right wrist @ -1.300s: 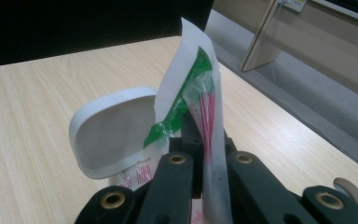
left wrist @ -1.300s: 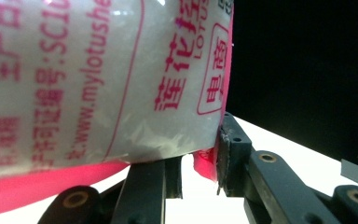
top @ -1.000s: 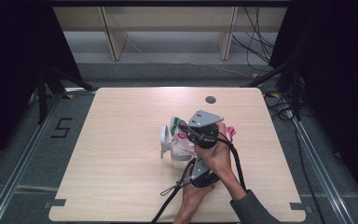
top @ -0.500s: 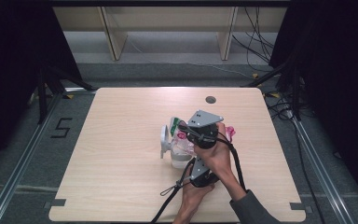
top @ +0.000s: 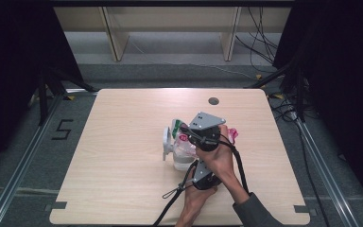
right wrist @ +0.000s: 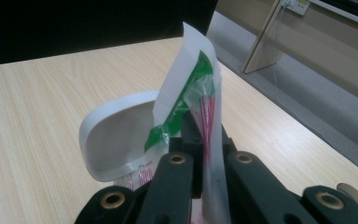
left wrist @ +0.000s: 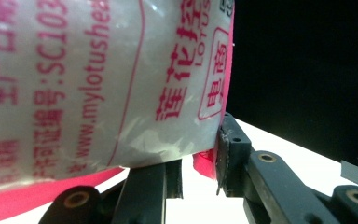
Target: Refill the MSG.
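Pale wooden desk [top: 123, 179], bare apart from the work near its middle. Plastic bag [top: 182, 149] with pink print, held above the desk right of centre. Left gripper [left wrist: 200, 163]: jaws closed on the bag's lower pink edge. Right gripper [right wrist: 205, 154]: jaws clamped on the bag's top.

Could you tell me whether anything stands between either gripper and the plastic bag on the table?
Nothing visible does: the right gripper is shut on the plastic bag's upper edge, and the left gripper has the bag's printed lower part between its jaws.
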